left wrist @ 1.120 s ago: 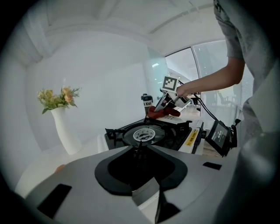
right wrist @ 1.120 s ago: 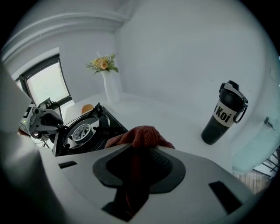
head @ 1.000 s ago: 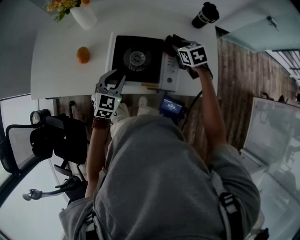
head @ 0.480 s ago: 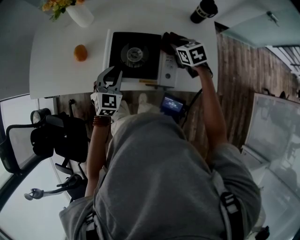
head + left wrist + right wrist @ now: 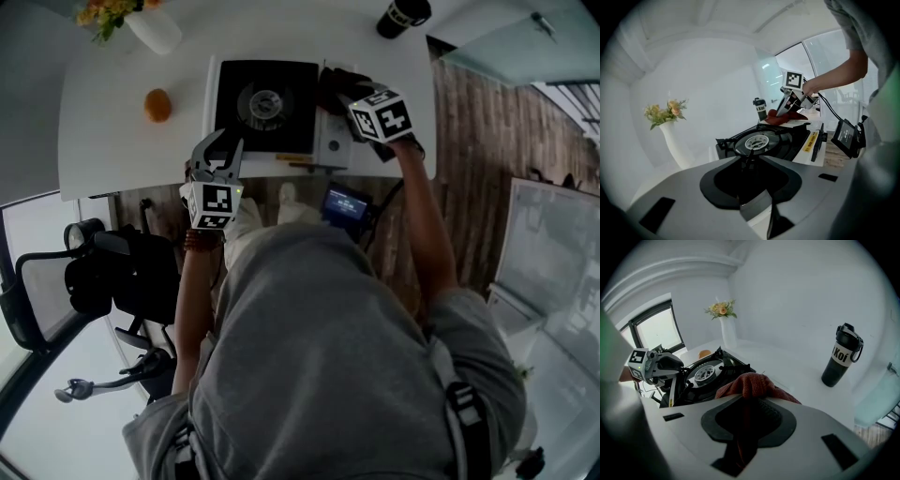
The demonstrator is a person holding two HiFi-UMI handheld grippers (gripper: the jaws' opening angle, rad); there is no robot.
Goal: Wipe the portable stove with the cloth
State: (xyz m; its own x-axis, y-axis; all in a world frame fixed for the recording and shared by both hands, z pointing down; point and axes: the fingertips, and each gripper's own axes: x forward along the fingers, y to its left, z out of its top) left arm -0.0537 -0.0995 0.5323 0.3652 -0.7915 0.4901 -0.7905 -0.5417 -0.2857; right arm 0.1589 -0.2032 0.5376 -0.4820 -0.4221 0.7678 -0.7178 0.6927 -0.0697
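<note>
The black-topped portable stove (image 5: 265, 103) sits on the white table (image 5: 112, 150), the rust-red cloth (image 5: 752, 383) on its right side, a small orange fruit (image 5: 157, 105) to its left, a black bottle (image 5: 403, 14) behind its right end.

White vase of yellow flowers (image 5: 157, 30): cropped by head view's top edge.
Black drinks bottle (image 5: 401, 14): likewise cropped.
Rust-red cloth (image 5: 334, 82): mostly under right gripper (image 5: 345, 91) there.
Yellow label strip (image 5: 812, 140) on stove front: print illegible.
</note>
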